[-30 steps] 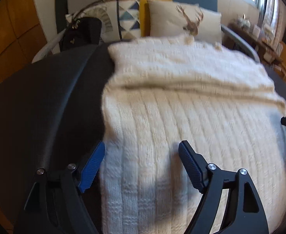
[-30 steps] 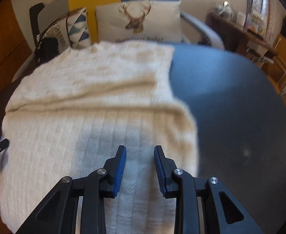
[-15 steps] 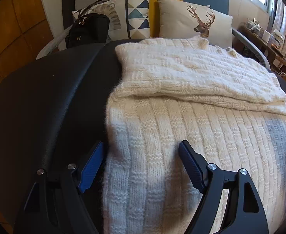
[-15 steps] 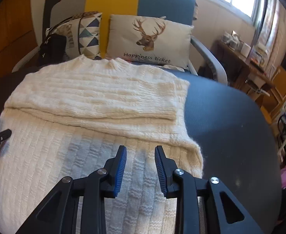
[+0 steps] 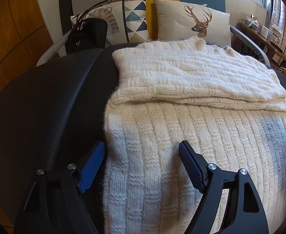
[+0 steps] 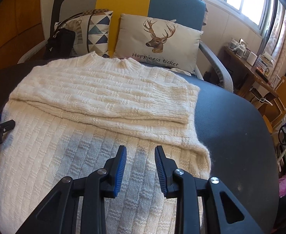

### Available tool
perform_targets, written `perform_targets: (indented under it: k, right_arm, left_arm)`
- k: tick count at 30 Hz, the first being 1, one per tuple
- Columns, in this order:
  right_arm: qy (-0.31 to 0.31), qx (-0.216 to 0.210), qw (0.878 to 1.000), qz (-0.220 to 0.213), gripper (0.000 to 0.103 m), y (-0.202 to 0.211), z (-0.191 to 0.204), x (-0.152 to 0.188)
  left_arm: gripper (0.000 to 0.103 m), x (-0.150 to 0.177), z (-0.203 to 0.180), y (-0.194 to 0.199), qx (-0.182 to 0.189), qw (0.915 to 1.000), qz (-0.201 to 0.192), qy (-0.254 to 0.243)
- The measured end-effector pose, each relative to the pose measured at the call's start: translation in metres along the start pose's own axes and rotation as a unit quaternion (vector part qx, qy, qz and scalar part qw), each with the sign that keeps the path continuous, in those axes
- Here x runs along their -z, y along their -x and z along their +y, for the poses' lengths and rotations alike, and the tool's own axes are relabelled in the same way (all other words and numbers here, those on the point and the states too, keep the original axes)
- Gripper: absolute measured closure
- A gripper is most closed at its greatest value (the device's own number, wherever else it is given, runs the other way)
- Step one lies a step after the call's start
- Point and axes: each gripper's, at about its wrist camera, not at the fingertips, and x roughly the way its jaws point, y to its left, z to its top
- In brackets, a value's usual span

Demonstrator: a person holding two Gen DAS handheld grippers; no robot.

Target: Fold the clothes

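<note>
A cream knitted sweater (image 5: 181, 128) lies flat on a dark round table (image 5: 45, 107), its collar toward the sofa. A sleeve (image 5: 191, 78) is folded across its upper half. My left gripper (image 5: 142, 146) hovers open and wide over the sweater's left edge, one finger over the table, the other over the knit. In the right wrist view the sweater (image 6: 65, 136) and its folded sleeve (image 6: 107, 93) fill the left and middle. My right gripper (image 6: 140, 150) is open with a narrow gap above the lower right part, nothing between its pads.
Behind the table stands a sofa with a deer pillow (image 6: 158, 39), a triangle-patterned pillow (image 5: 131, 17) and a black bag (image 5: 86, 35). A cluttered wooden side table (image 6: 250, 58) is at the right. Bare tabletop (image 6: 230, 126) lies right of the sweater.
The right wrist view has tilted up and rolled, so more of the sofa and window shows. The left gripper has barely shifted. The sweater lies as before, and neither gripper's gap has changed.
</note>
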Motion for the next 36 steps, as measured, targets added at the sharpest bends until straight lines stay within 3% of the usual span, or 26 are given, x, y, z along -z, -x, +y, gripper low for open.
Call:
perform_targets:
  k: [5, 8, 15, 18, 20, 21, 24, 26, 28, 30, 32, 33, 34, 36]
  right_arm:
    - [-0.004, 0.005, 1.0, 0.007, 0.073, -0.011, -0.002, 0.001]
    - [-0.013, 0.002, 0.998, 0.057, 0.073, -0.038, -0.01, 0.012]
    - [-0.069, -0.024, 0.997, 0.0, 0.073, -0.035, -0.041, -0.035]
    - [-0.075, -0.017, 0.997, 0.01, 0.073, -0.06, -0.051, -0.044]
    - [-0.077, -0.017, 0.997, 0.024, 0.073, -0.075, -0.057, -0.041]
    - [-0.078, -0.022, 0.996, 0.034, 0.073, -0.075, -0.058, -0.043]
    - [-0.069, -0.021, 0.997, 0.0, 0.073, -0.053, -0.057, -0.063]
    - [-0.053, -0.026, 0.998, -0.018, 0.072, -0.046, -0.051, -0.084]
    - [-0.046, -0.02, 0.999, -0.013, 0.071, -0.06, -0.046, -0.098]
    - [-0.041, -0.014, 0.999, 0.004, 0.071, -0.08, -0.044, -0.107]
    - [-0.029, 0.009, 0.998, 0.048, 0.072, -0.11, -0.044, -0.097]
    - [-0.035, 0.005, 0.999, 0.019, 0.072, -0.108, -0.048, -0.091]
    - [-0.042, 0.0, 0.999, 0.018, 0.071, -0.105, -0.05, -0.091]
    - [-0.056, -0.014, 0.998, 0.014, 0.071, -0.096, -0.054, -0.094]
  left_arm:
    - [0.022, 0.005, -0.012, 0.002, -0.003, 0.9997, -0.013, -0.022]
    - [0.022, 0.01, -0.023, -0.003, -0.018, 0.9986, -0.012, -0.048]
    - [0.022, -0.035, -0.012, 0.01, 0.011, 0.9974, -0.068, -0.021]
    - [0.022, -0.045, -0.012, -0.021, -0.019, 0.9985, -0.029, -0.041]
    - [0.02, -0.045, -0.007, -0.037, -0.014, 0.9991, -0.007, -0.039]
    - [0.02, -0.045, -0.004, -0.03, -0.006, 0.9991, -0.023, -0.035]
    - [0.02, -0.051, 0.003, -0.006, 0.016, 0.9965, -0.08, -0.021]
    - [0.02, -0.067, 0.006, 0.008, 0.03, 0.9925, -0.118, -0.013]
    - [0.02, -0.088, 0.0, 0.007, 0.029, 0.9907, -0.132, -0.014]
    - [0.02, -0.105, -0.009, -0.01, 0.011, 0.9921, -0.123, -0.026]
    - [0.02, -0.112, -0.015, -0.051, -0.029, 0.9966, -0.067, -0.039]
    - [0.02, -0.108, -0.011, -0.07, -0.027, 0.9985, -0.034, -0.032]
    - [0.019, -0.102, -0.002, -0.081, -0.007, 0.9996, -0.021, -0.015]
    - [0.017, -0.097, 0.016, -0.078, 0.03, 0.9984, -0.043, 0.022]
